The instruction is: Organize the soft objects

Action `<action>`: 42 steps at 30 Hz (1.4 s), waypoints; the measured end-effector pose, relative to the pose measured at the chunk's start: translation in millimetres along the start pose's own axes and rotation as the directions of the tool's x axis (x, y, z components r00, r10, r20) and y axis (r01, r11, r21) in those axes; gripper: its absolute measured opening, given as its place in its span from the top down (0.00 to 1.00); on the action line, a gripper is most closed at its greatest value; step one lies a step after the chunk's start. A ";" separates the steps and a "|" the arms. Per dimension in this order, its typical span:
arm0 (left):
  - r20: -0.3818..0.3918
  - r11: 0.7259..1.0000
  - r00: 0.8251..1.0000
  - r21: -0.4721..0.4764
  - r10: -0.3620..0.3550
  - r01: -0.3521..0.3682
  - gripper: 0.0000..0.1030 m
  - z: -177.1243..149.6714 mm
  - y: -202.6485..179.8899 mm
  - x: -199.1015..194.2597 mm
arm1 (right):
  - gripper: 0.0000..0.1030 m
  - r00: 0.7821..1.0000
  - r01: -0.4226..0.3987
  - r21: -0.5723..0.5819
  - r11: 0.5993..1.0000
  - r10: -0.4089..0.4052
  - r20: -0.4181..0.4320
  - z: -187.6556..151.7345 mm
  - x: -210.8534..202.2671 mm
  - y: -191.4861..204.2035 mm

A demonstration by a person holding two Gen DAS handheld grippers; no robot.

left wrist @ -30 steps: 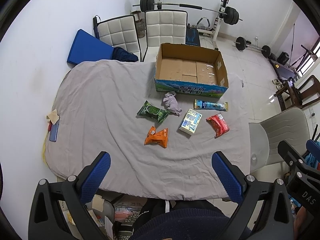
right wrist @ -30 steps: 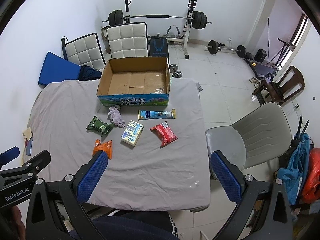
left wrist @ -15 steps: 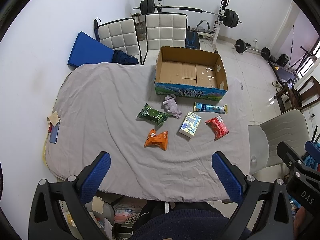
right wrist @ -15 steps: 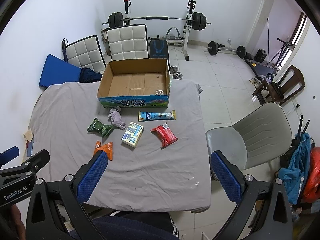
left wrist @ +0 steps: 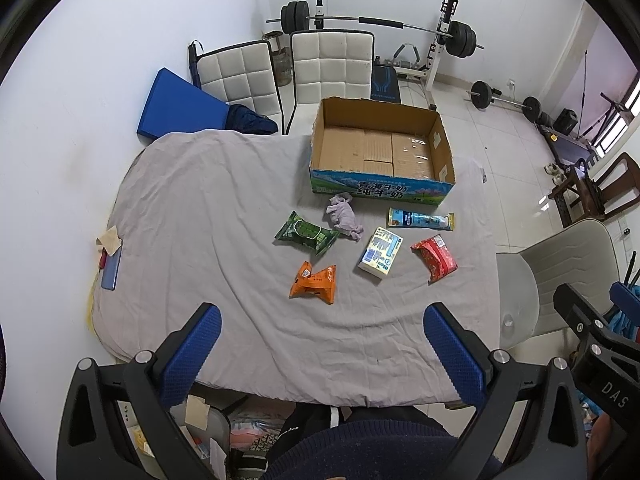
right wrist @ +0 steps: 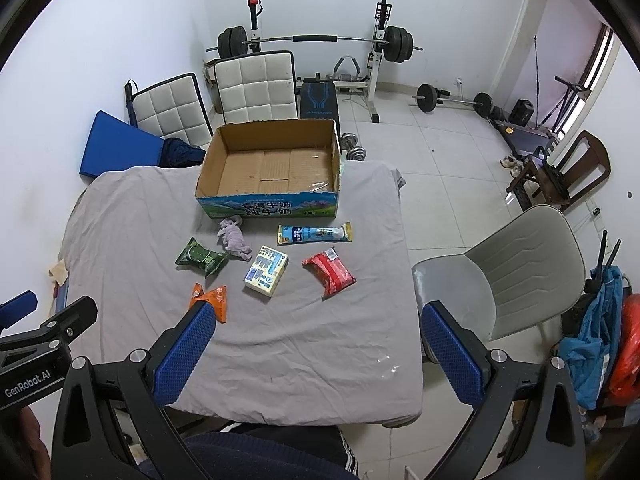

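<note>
From the left wrist view, you have not started sorting: the cardboard box at the far side of the desk has nothing in it, and all six soft things lie loose on the grey cloth in front of it. The lilac cloth toy is just beside the box's front wall, and the green pack touches it on the left. Nearer you sit the orange packet, the white tissue pack and the red packet; the long blue tube pack lies just under the box's right corner. Your left gripper hangs above the near edge, its fingers wide apart and holding nothing. The left half of the desk is bare cloth, apart from a phone by the left edge, so you have room there.

From the right wrist view, the box is again bare inside. Your right gripper is also spread wide with nothing in it, over the near part of the desk. One finger covers a corner of the orange packet. The red packet is the item nearest the right edge, where the cloth drops off beside a grey chair. I judge that side tighter for swinging in; the near strip is open.
</note>
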State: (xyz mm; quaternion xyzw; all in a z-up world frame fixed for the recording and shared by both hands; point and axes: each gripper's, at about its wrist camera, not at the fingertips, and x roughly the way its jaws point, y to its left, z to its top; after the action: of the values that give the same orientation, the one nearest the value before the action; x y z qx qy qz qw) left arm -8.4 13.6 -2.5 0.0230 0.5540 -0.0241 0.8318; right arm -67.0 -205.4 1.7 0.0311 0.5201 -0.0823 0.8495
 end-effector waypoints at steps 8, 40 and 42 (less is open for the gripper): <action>0.003 1.000 1.000 0.001 0.001 -0.001 0.00 3.1 -1.3 -1.6 | 0.00 1.000 0.000 -0.002 1.000 0.000 0.006 1.4 0.2 0.6; -0.204 0.991 0.976 0.093 -0.079 0.100 0.00 57.3 -77.6 247.1 | 0.00 0.949 -0.025 -0.082 0.996 -0.003 -0.316 23.7 307.6 -45.8; -0.238 0.990 0.968 0.095 -0.077 0.102 0.01 56.0 -87.4 277.5 | 0.00 0.933 -0.037 -0.091 0.995 0.002 -0.359 22.5 349.3 -45.0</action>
State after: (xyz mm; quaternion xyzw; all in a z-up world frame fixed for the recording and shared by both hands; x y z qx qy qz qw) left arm 144.2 -81.3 -238.0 0.0448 0.6464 -0.0883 0.7566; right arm 100.6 -290.4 -297.1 0.0096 0.6695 -0.0416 0.7416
